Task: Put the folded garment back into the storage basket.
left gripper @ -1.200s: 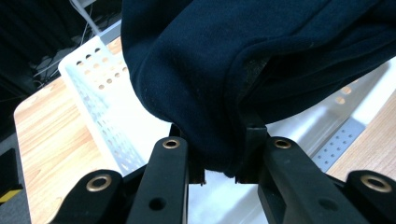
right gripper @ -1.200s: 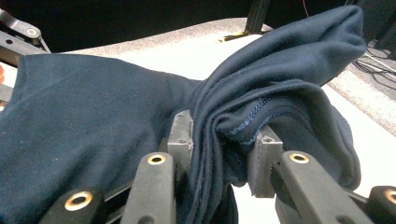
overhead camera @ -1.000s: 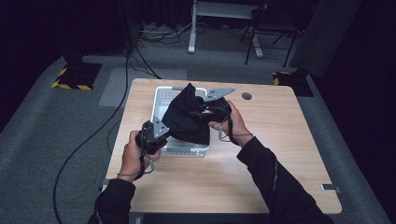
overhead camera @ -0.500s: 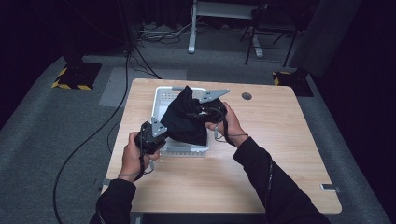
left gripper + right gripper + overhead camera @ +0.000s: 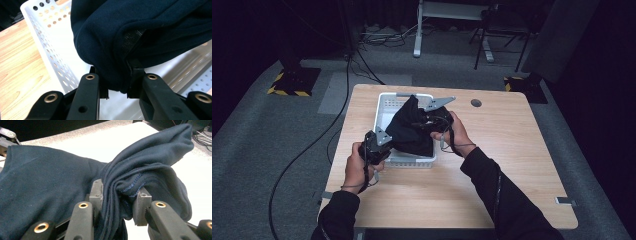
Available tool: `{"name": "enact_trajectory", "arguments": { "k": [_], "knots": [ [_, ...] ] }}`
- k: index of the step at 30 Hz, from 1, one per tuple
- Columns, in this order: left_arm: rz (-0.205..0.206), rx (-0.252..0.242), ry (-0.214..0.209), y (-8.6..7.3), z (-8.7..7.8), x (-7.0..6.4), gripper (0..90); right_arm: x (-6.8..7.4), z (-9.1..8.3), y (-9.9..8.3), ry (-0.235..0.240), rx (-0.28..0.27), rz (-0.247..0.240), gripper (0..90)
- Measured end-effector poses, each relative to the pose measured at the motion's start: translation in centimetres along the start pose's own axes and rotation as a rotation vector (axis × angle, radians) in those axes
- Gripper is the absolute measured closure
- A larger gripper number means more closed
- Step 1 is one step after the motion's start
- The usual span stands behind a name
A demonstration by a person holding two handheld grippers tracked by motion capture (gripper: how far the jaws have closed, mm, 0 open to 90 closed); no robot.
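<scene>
A dark navy garment (image 5: 409, 127) hangs bunched above a white perforated basket (image 5: 384, 107) on the wooden table. My left gripper (image 5: 384, 145) holds the garment's lower left part; in the left gripper view its jaws are shut on a fold of the cloth (image 5: 112, 57) over the basket (image 5: 50, 47). My right gripper (image 5: 424, 122) grips the garment's upper right; in the right gripper view thick stitched folds (image 5: 130, 185) are pinched between its metal-tipped jaws, gripper midpoint (image 5: 119, 202).
The wooden table (image 5: 512, 150) has bare room to the right and front of the basket. A round grommet hole (image 5: 476, 103) sits at the back right. Cables and desk legs lie on the grey carpet (image 5: 312, 125) beyond the table.
Both hands have shifted slightly, holding the garment over the basket; the cloth stays gripped by both grippers.
</scene>
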State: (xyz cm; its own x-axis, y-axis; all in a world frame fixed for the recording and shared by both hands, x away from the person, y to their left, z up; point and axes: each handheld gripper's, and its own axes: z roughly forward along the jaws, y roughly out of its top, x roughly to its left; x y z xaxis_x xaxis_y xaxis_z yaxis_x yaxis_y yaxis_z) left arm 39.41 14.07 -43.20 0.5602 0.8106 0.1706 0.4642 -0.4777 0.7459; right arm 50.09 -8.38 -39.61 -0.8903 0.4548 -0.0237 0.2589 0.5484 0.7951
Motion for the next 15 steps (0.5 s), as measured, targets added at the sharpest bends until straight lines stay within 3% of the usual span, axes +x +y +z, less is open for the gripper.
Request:
{"name": "enact_trajectory", "arguments": {
  "k": [11, 15],
  "knots": [
    [-0.005, 0.050, 0.006, 0.3, 1.4, -0.2, 74.3, -0.2, 0.7, -0.4, -0.036, 0.042, -0.001, 67.3],
    [-0.030, 0.046, -0.005, 0.1, 1.7, 0.0, 73.4, -0.1, 0.8, -0.5, -0.051, 0.052, -0.008, 67.1]
  ]
}}
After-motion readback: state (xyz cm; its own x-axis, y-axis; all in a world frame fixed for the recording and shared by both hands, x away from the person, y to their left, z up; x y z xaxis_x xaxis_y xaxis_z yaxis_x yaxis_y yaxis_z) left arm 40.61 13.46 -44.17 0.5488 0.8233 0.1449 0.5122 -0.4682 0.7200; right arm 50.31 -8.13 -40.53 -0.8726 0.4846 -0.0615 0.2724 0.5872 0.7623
